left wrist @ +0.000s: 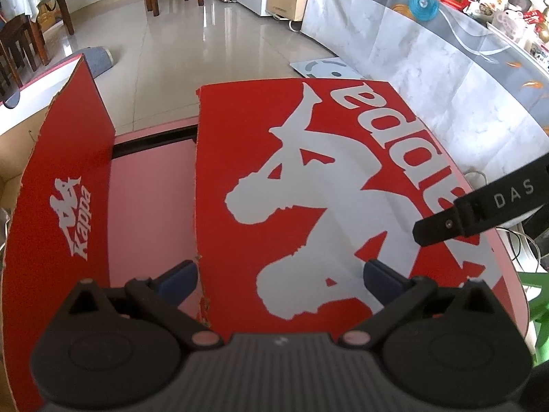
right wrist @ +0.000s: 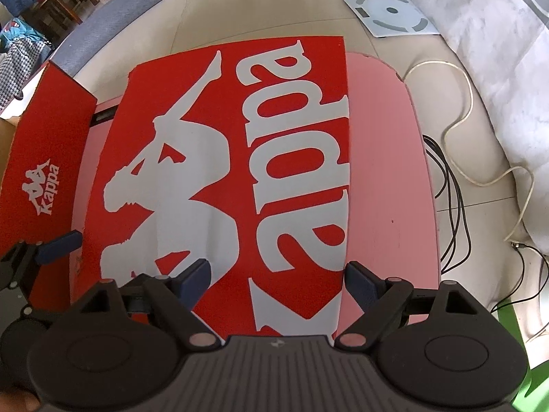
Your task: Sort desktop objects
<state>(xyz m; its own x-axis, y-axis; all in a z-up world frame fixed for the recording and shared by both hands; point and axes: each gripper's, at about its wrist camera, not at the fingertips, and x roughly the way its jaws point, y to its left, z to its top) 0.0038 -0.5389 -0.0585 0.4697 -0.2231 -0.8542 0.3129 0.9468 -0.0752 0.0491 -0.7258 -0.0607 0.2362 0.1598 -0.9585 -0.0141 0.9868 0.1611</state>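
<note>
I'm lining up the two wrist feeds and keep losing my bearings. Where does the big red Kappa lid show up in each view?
Left wrist: the big red lid fills centre and right, ahead of the open left gripper.
Right wrist: it fills the centre, ahead of the open right gripper.
Shared landmark: the white floor scale beyond the lid.

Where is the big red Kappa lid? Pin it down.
The big red lid lies flat on the pink table, centre of both wrist views, ahead of both open grippers, right of the upright red flap.

Both wrist cameras look steeply down and forward, close over the pink table (right wrist: pixel 384 171) — sharing the red lid (left wrist: pixel 308 189) and floor beyond.
</note>
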